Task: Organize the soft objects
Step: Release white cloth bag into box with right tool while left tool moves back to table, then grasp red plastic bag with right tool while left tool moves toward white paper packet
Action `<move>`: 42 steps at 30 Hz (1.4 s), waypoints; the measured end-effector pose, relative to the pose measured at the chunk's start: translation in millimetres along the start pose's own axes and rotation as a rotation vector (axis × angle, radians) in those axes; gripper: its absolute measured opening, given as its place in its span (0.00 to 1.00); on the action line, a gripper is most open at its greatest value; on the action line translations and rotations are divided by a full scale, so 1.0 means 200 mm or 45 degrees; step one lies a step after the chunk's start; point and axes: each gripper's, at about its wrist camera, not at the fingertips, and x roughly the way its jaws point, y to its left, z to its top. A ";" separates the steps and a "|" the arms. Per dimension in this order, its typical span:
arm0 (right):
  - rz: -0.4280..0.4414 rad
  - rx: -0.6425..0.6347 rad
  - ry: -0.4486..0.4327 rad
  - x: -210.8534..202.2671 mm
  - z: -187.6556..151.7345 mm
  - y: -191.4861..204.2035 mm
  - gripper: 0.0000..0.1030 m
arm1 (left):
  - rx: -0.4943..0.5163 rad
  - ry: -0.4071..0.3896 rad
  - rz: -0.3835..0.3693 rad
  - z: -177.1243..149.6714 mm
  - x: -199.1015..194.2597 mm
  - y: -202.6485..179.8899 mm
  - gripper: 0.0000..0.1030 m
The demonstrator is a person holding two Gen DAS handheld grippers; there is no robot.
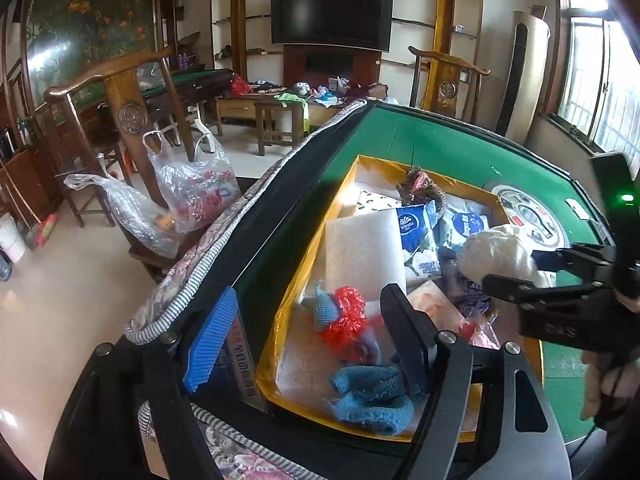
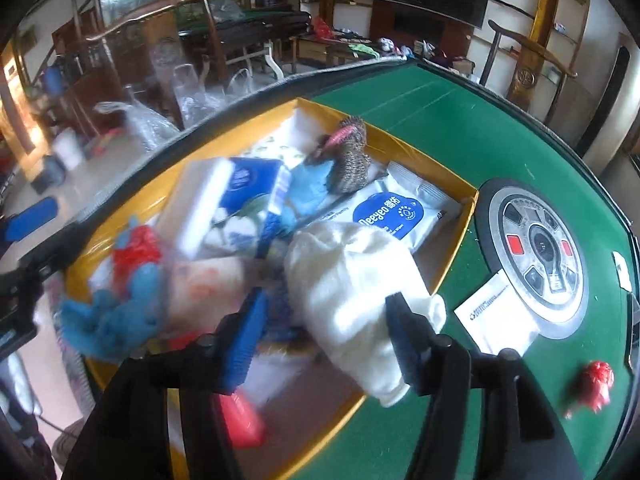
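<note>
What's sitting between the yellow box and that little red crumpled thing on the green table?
A white paper card lies on the green felt between the yellow box and the red crumpled thing; the right wrist view shows it.

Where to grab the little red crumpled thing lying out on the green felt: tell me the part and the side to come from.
Take the red crumpled piece across its rounded main lump, coming down from above. It lies alone on the bare green table, outside the yellow box, so nothing crowds a top approach. The thin tail toward its lower left looks too flimsy to hold.
</note>
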 end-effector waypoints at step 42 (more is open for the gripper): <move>-0.251 0.879 -0.281 -0.40 -0.65 -1.37 0.68 | 0.191 -0.126 -0.394 0.05 -0.15 -0.48 0.75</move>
